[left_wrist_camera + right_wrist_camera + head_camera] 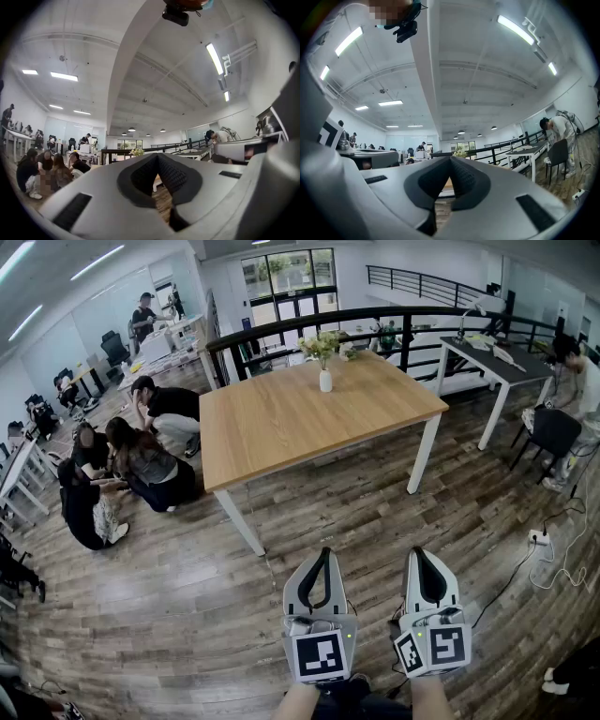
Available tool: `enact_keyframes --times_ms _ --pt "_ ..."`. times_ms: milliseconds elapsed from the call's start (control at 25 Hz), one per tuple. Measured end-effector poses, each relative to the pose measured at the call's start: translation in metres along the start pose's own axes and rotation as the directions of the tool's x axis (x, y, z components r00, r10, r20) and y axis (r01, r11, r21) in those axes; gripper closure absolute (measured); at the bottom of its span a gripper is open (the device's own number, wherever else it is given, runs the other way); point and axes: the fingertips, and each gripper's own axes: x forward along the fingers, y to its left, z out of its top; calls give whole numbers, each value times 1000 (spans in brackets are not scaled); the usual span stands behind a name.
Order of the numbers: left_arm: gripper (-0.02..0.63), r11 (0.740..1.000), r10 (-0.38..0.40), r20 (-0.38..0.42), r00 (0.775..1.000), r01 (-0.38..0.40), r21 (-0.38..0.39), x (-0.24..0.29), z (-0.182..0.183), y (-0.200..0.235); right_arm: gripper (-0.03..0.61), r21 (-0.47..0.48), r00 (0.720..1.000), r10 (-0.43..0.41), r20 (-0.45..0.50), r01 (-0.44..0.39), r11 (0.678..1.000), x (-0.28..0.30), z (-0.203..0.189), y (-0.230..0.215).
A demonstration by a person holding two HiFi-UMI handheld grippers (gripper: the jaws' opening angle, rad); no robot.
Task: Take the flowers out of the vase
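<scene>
A small white vase stands near the far edge of a wooden table, and pale flowers stand in it. Both grippers are held low over the wooden floor, well short of the table. My left gripper is shut with nothing in it, and my right gripper beside it is shut and empty too. In the left gripper view the jaws meet at my left gripper, with the flowers far off. The right gripper view shows my right gripper closed, the flowers small above it.
Several people crouch on the floor left of the table. A black railing runs behind it. A white-legged desk, a dark chair and a person stand at the right. Cables and a power strip lie on the floor.
</scene>
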Motion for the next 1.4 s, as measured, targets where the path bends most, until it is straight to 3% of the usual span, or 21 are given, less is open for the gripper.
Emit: enact_keyframes --times_ms 960,1400 --pt "591 998 63 -45 997 -63 6 -13 -17 -23 586 81 997 70 -26 -67 994 -13 -21 -21" --pt "591 998 57 -61 997 -57 -11 35 -31 -10 586 74 997 62 -47 -58 996 30 -36 -33"
